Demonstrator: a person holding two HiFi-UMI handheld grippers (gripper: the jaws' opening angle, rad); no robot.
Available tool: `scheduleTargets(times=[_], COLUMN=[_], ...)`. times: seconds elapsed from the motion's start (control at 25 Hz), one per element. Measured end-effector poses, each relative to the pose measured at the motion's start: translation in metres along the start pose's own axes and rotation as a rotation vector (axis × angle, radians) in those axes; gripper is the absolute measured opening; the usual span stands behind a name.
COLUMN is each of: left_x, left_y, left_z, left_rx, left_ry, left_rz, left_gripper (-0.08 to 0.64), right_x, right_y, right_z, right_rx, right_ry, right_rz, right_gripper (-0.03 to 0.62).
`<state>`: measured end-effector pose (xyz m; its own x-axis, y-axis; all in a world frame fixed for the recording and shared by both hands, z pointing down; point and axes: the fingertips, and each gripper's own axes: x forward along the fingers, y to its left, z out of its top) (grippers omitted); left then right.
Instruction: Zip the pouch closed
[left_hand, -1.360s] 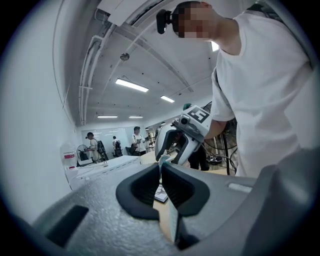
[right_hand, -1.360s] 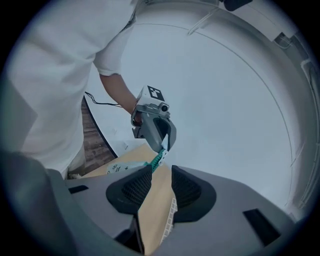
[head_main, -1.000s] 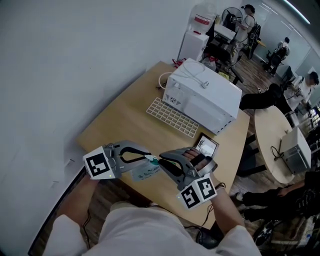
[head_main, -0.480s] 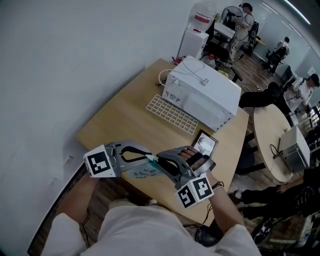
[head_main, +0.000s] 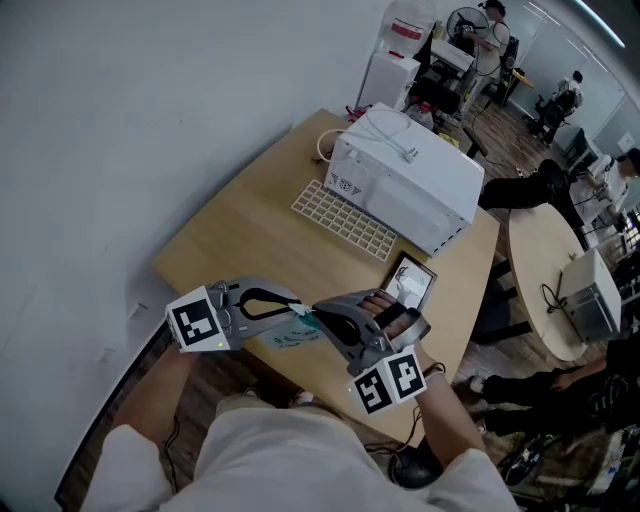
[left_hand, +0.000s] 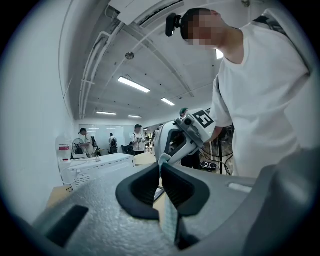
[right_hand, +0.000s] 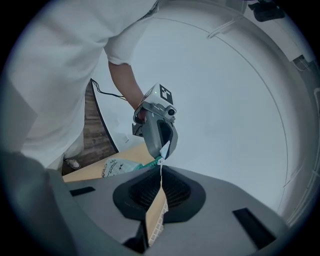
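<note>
Right tongs (right_hand: 161, 174) have just been closing, now pinching pouch's (head_main: 288, 338) top edge; left tongs (left_hand: 160, 170) clamping shut on same edge. Pouch is lying at bench's (head_main: 260, 230) near edge, end lifted. Likely handling light, soft, slippery: gripping zip edge only.

White short-sleeved tee (head_main: 300, 455), loose fit, with a small black camera (left_hand: 173, 23) up on the head. The left gripper (head_main: 298, 309) and right gripper (head_main: 318, 322) are both chunky grey plastic with black ribbed pads (right_hand: 142, 192). Each carries a white cube (head_main: 195, 325) printed with black square markers. The grey looks rough and speckled up close. Dark band (head_main: 437, 372) round the right wrist.
</note>
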<state>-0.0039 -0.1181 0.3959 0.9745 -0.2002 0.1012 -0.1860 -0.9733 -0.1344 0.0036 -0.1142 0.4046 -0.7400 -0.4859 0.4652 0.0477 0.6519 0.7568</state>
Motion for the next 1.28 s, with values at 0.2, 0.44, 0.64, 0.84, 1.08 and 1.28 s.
scheduleTargets(times=[0.2, 0.44, 0.64, 0.84, 1.08, 1.28], left_x=[0.002, 0.008, 0.015, 0.021, 0.024, 0.021], left_y=[-0.005, -0.011, -0.016, -0.018, -0.020, -0.022], left_z=[-0.001, -0.006, -0.006, -0.009, -0.010, -0.008], left_rx=[-0.011, -0.032, -0.054, -0.003, 0.068, 0.095], left_ry=[0.005, -0.010, -0.043, -0.011, 0.023, 0.015], left_rz=[0.011, 0.015, -0.001, -0.012, -0.014, -0.009], left_gripper=[0.026, 0.025, 0.021, 0.025, 0.033, 0.119], right_x=[-0.003, -0.007, -0.014, -0.016, -0.015, -0.012], right_y=[0.006, 0.015, 0.017, 0.021, 0.024, 0.030], right_z=[-0.001, -0.008, -0.014, -0.019, -0.021, -0.020], right_rx=[0.000, 0.011, 0.027, 0.024, 0.030, 0.031], right_ry=[0.004, 0.006, 0.021, 0.054, 0.066, 0.070], right_rz=[-0.006, -0.009, -0.016, -0.002, 0.010, 0.029], right_gripper=[0.005, 0.003, 0.003, 0.003, 0.003, 0.003])
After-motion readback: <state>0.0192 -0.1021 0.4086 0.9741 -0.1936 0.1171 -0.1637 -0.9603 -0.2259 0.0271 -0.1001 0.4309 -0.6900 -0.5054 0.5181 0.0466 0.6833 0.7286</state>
